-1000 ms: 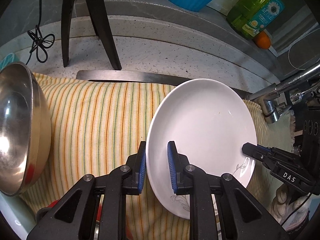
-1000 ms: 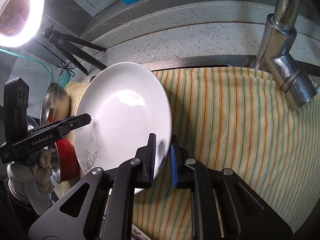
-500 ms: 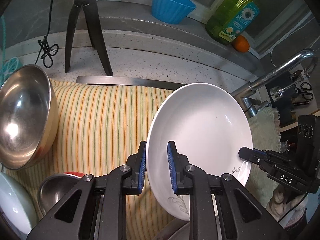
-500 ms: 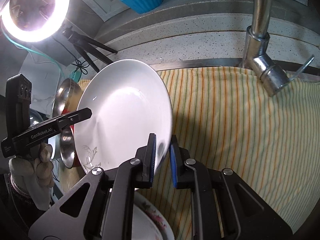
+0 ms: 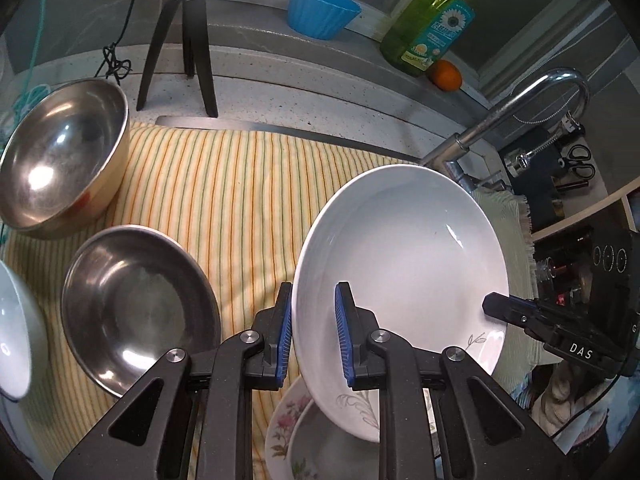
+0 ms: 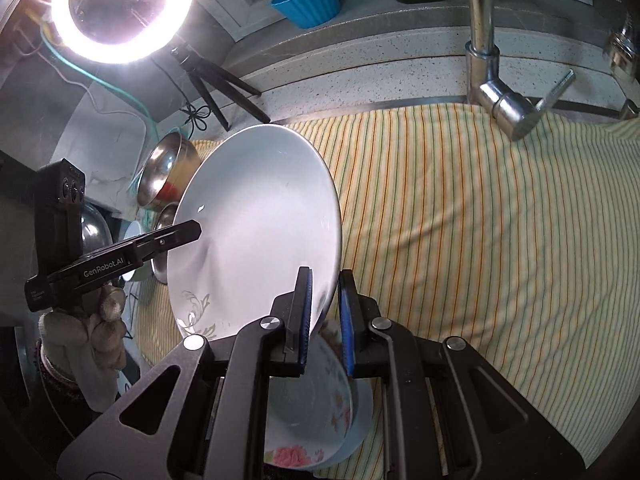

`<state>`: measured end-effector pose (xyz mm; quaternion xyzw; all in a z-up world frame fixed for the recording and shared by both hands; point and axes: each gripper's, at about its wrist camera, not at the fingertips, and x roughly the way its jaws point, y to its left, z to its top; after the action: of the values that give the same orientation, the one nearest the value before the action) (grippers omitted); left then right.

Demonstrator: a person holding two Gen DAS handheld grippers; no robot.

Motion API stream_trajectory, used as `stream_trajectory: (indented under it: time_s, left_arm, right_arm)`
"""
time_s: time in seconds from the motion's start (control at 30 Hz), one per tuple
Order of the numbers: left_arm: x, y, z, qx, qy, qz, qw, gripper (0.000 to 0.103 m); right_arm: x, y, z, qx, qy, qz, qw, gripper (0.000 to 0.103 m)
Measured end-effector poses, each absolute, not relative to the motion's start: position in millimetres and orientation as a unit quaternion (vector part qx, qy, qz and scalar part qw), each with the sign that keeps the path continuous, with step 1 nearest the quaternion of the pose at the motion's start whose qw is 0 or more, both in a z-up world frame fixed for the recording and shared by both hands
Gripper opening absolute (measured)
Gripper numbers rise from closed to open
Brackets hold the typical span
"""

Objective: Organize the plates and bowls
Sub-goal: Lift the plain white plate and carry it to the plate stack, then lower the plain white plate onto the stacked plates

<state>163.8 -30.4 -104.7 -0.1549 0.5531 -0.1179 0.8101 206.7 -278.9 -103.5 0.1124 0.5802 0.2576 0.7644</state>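
A white plate (image 5: pixel 400 256) with a grey leaf print hangs tilted in the air above the striped cloth (image 5: pixel 224 184). My left gripper (image 5: pixel 314 332) is shut on its near left rim. In the right wrist view the same plate (image 6: pixel 256 220) is pinched at its right edge by my right gripper (image 6: pixel 326 316), also shut on it. Each wrist view shows the other gripper's finger on the far rim. Below the plate lie stacked floral dishes (image 5: pixel 288 420), also in the right wrist view (image 6: pixel 320 420).
Two steel bowls (image 5: pixel 60 156) (image 5: pixel 136 300) and a white bowl (image 5: pixel 12 332) sit at the left on the cloth. A faucet (image 6: pixel 484 60) rises at the back right. A blue cup (image 5: pixel 322 10), soap bottle (image 5: pixel 432 28), orange (image 5: pixel 446 74) and tripod (image 5: pixel 188 40) stand behind.
Both grippers have lifted the white plate up and back from the cloth together. A second steel bowl, a white bowl and the floral dishes have come into view below.
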Motion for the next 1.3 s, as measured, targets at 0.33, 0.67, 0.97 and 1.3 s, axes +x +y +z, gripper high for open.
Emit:
stream_trajectory:
  time_s: [0.33,0.67,0.97,1.3]
  left_arm:
    - [121,-37,-105,-0.147,0.557,-0.126,0.808,0.018]
    - [85,-38,-120,-0.159,0.573,-0.135,0.792,0.018]
    - [74,-38,-129,-0.159,0.579,-0.133,0.789,0.018]
    - [69,-39,-136,-0.162,0.585,-0.134,0.783,0.018]
  right_arm:
    - [154,-290,-111,0.127,0.594,0.259,0.751,0.014]
    - [117,-294,-129,0.132,0.615,0.25,0.736,0.013]
    - [102,-287,-141,0.119,0.628,0.241,0.731,0.013]
    - [97,-279,-146,0.089,0.63,0.231,0.736,0.014]
